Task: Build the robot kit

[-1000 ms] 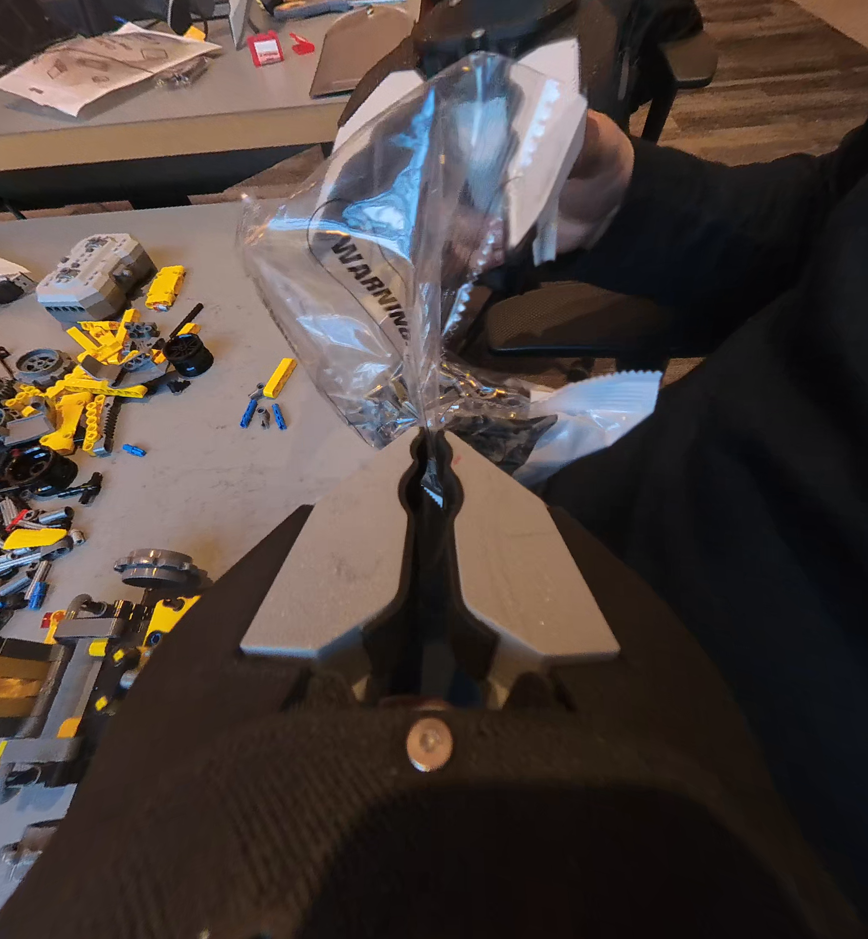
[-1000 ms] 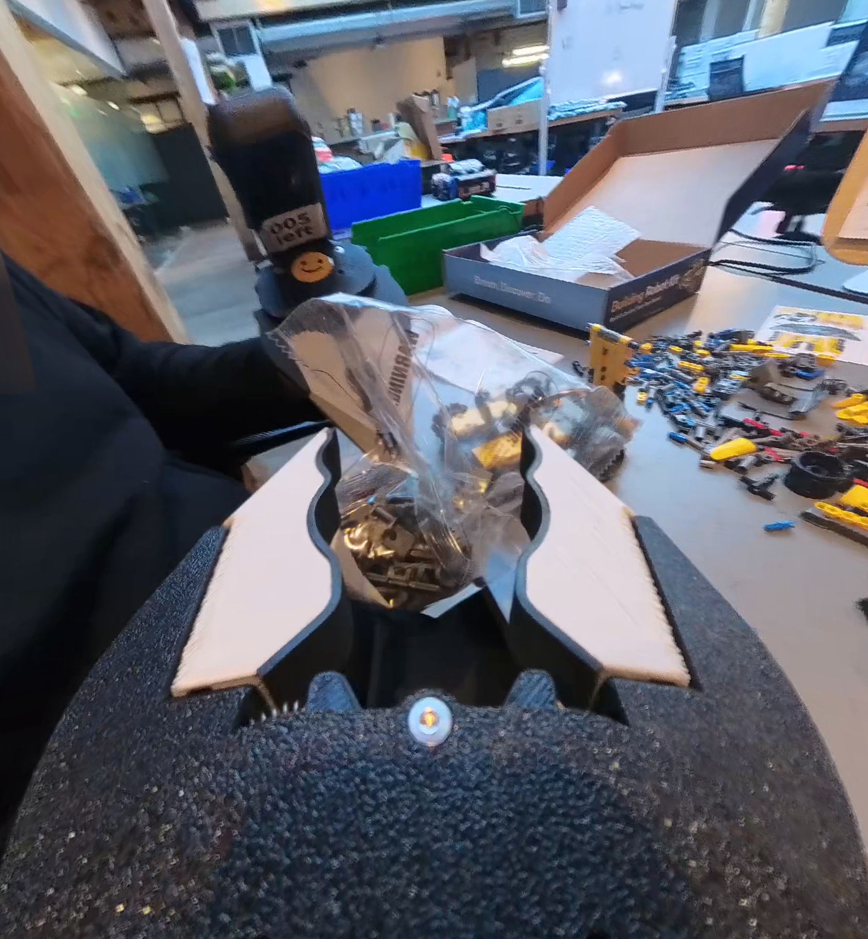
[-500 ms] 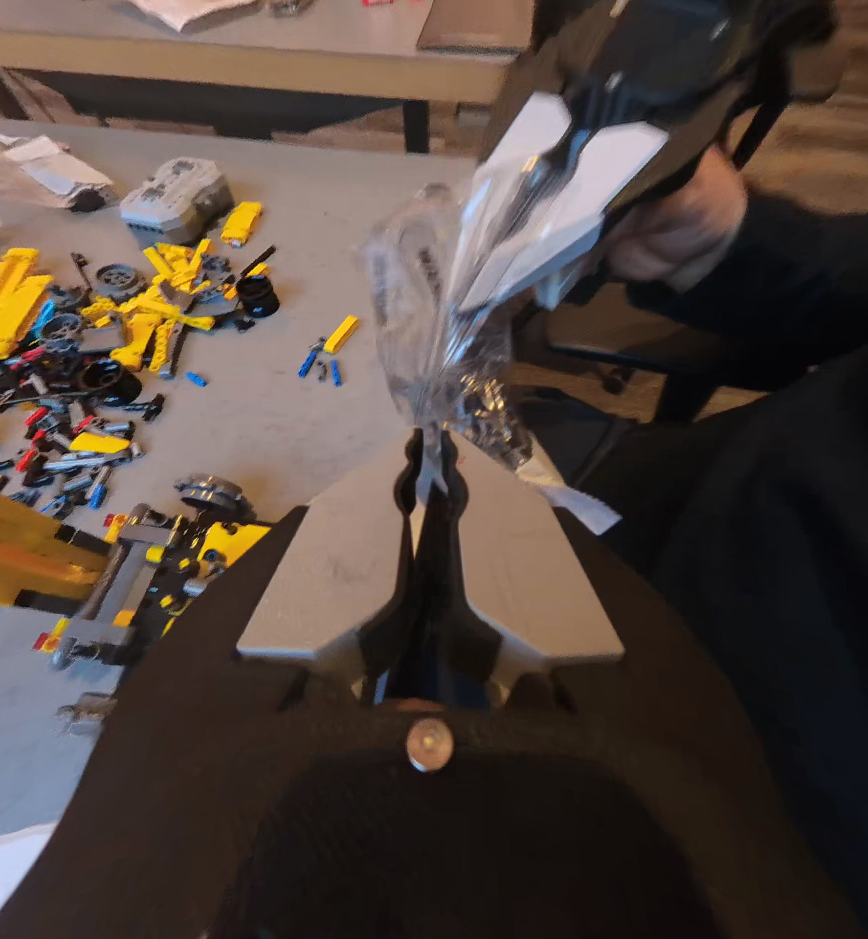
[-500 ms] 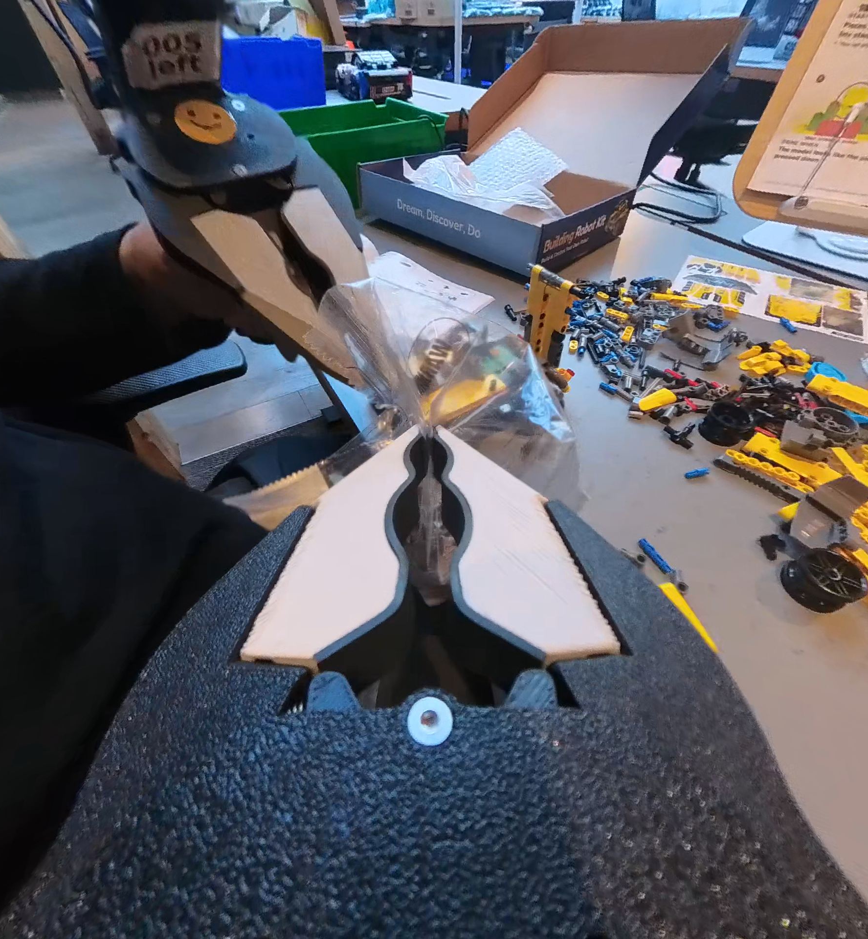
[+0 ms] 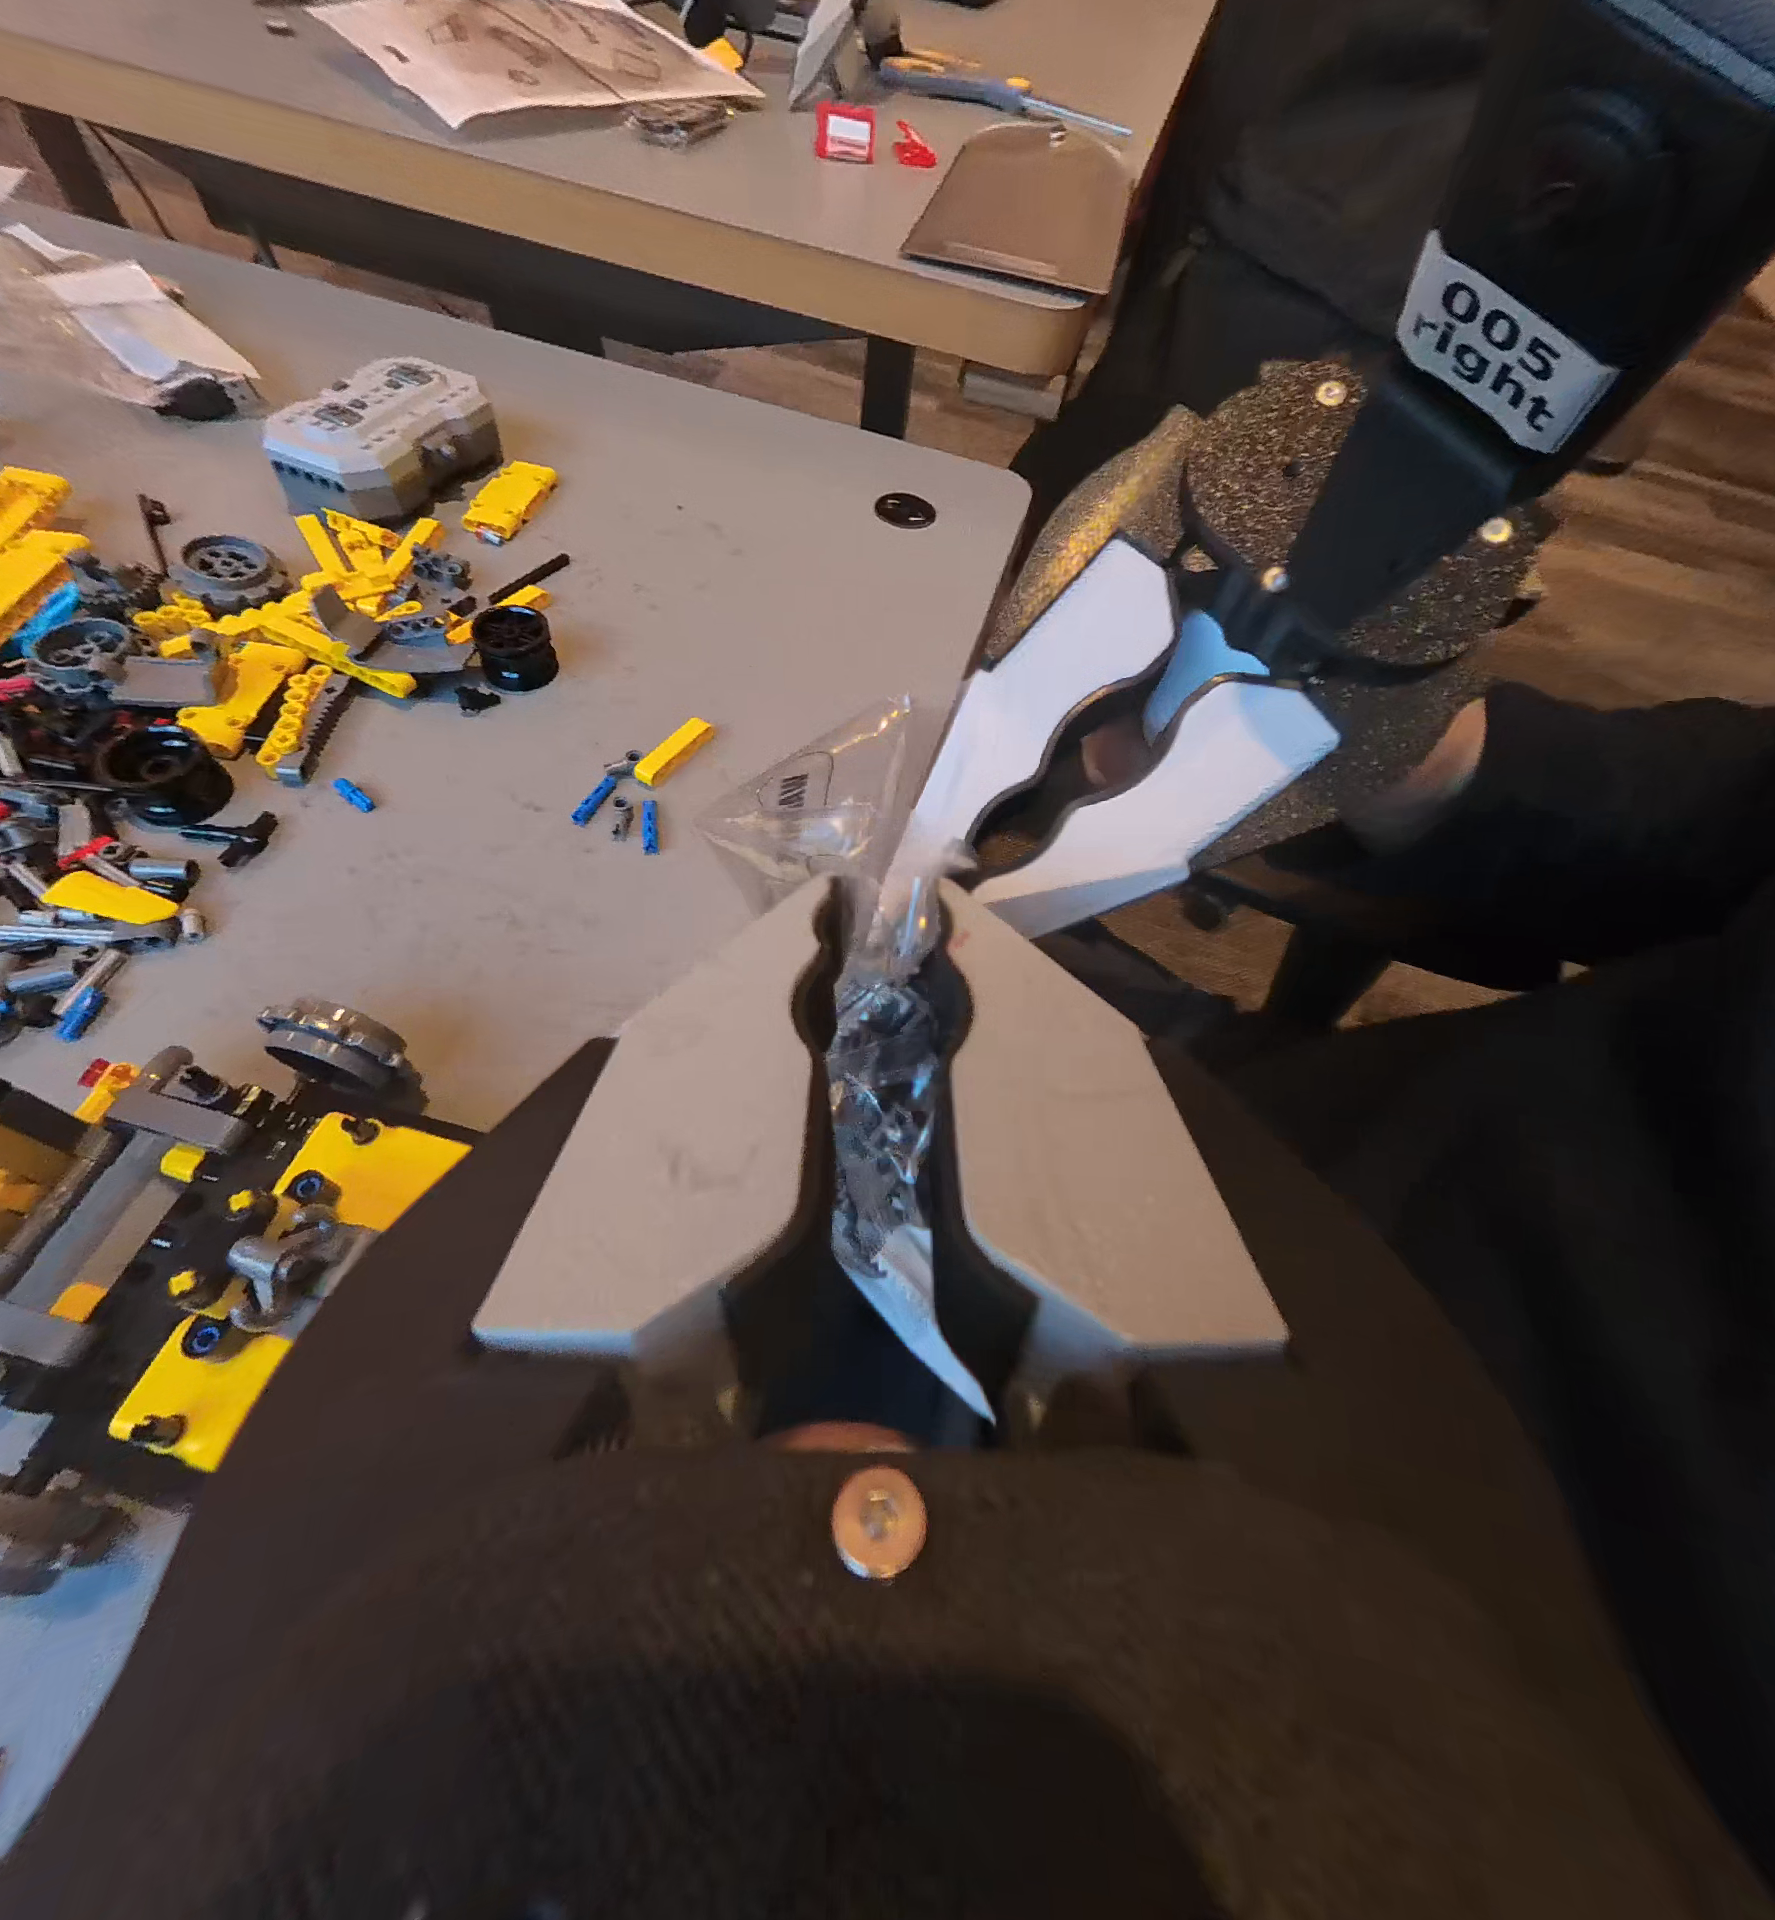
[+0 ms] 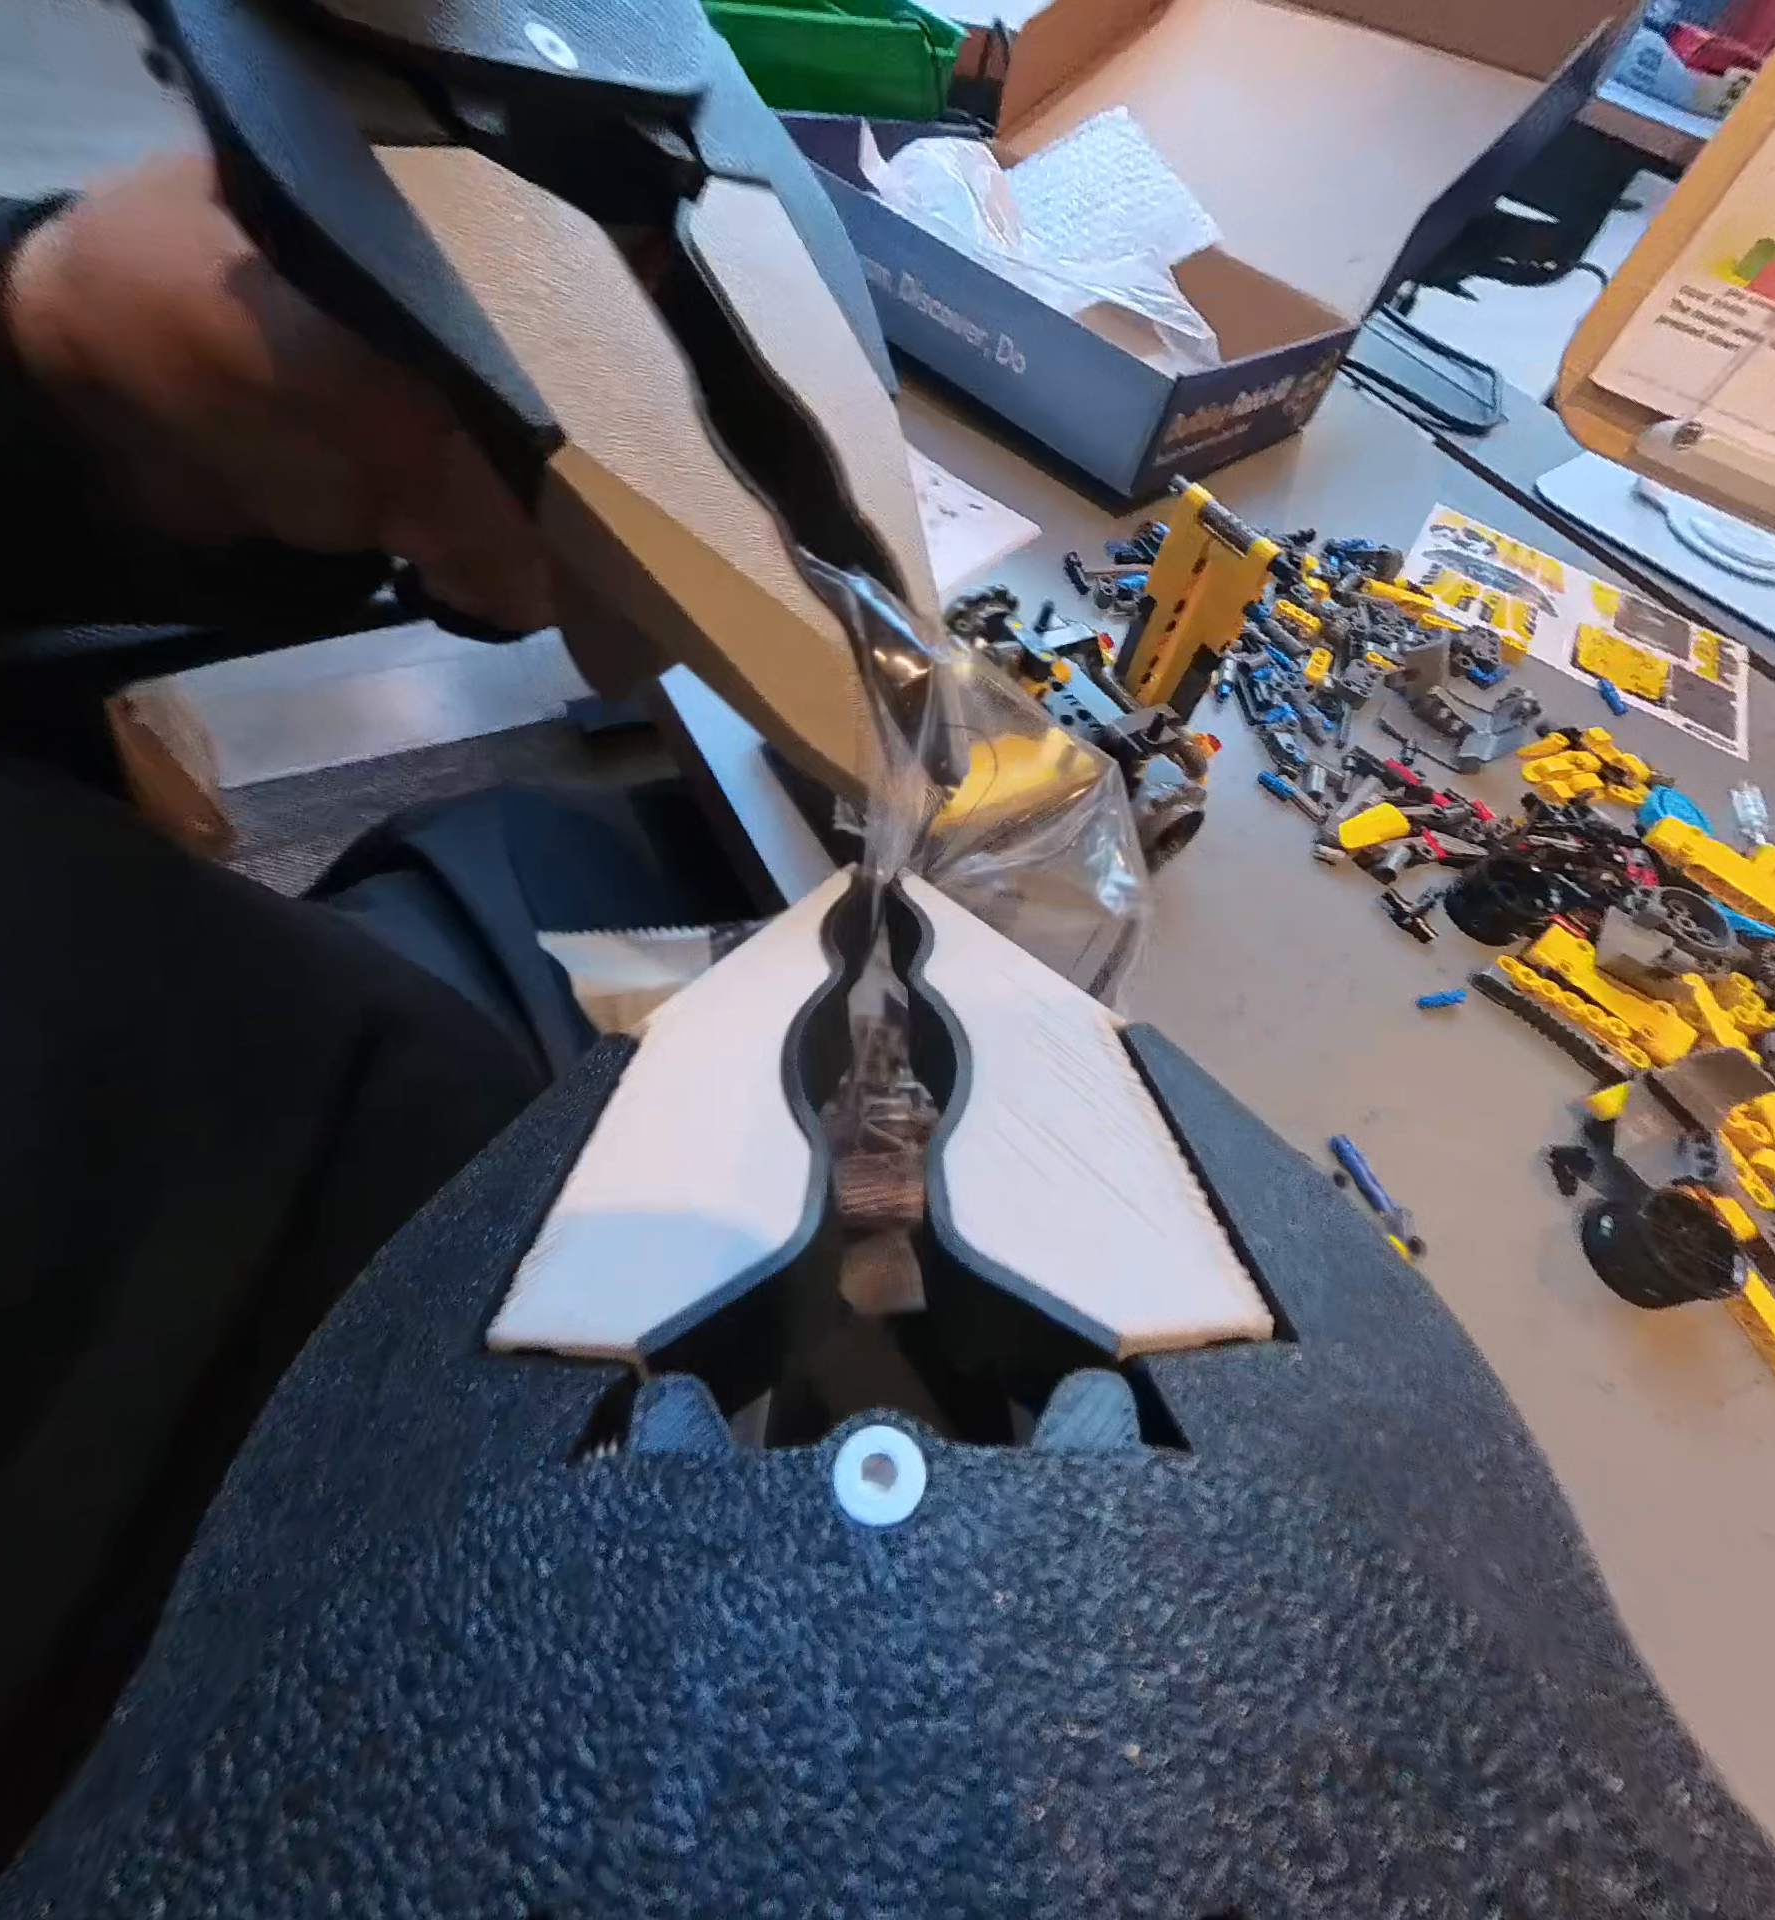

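on the left of the left wrist view, a grey worktop (image 5: pixel 810 582) carries a spread of loose yellow, grey and black building pieces (image 5: pixel 239 665), with a grey battery-box-like block (image 5: pixel 384 436) behind them and a half-built yellow and grey model (image 5: pixel 166 1226) at the near edge. a few small blue pins and a short yellow beam (image 5: pixel 677 750) lie apart from the heap, nearer the worktop's corner. in the middle, the left claw (image 5: pixel 888 914) is clamped on a clear plastic bag (image 5: pixel 821 821) of small dark parts; part of the bag runs down between its pale fingers (image 5: pixel 675 1174). to the right, the right claw (image 5: pixel 950 868) comes in from above, its tips pinched together on the same bag just beside the left claw's tips, a hand (image 5: pixel 1423 769) in a dark sleeve behind it.

in the right wrist view the left claw (image 6: pixel 888 764) enters from the upper left, held by a blurred hand (image 6: pixel 239 384), and nips the film at the top of the bag (image 6: pixel 1028 842). just below it the right claw (image 6: pixel 875 883) is closed on the bag's gathered film, with small parts showing in the gap between its fingers (image 6: pixel 696 1164). the bag bulges out over the worktop's (image 6: pixel 1278 1029) edge. farther right lie more yellow and black pieces (image 6: pixel 1631 862), a printed sheet (image 6: pixel 1579 634), and an open cardboard box (image 6: pixel 1153 301) with plastic wrapping inside.
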`<action>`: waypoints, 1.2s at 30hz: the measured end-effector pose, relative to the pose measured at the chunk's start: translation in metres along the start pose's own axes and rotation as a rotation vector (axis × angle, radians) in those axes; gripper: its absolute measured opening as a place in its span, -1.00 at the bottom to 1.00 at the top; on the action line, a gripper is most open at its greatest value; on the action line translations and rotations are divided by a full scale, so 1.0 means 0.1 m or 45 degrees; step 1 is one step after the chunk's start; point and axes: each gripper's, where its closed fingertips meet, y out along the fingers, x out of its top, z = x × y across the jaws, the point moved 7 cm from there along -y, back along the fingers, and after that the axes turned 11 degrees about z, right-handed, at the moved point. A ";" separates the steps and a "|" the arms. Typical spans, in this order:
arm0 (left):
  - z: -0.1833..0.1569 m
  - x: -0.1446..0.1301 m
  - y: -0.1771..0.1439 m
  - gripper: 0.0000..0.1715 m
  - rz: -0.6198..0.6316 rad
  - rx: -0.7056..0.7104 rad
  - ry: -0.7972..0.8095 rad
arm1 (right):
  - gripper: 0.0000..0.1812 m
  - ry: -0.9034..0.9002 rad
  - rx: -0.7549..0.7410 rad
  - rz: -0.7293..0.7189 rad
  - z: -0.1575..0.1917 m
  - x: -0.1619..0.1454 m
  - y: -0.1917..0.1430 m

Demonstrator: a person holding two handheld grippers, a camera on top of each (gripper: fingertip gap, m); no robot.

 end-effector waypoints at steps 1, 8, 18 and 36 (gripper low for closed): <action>0.01 -0.01 -0.01 -0.93 -0.002 -0.026 -0.012 | -0.96 0.001 0.033 -0.019 0.01 0.00 -0.03; 0.09 -0.04 -0.07 -1.00 -0.037 -0.100 -0.066 | -0.88 0.196 0.010 -0.173 -0.28 -0.12 -0.56; 0.05 -0.02 -0.10 -1.00 -0.020 -0.137 -0.053 | -1.00 0.268 0.169 -0.124 -0.31 -0.11 -0.30; 0.08 -0.45 -0.22 -0.22 0.249 -0.339 0.011 | -1.00 0.288 0.461 -0.218 -0.19 0.09 -0.42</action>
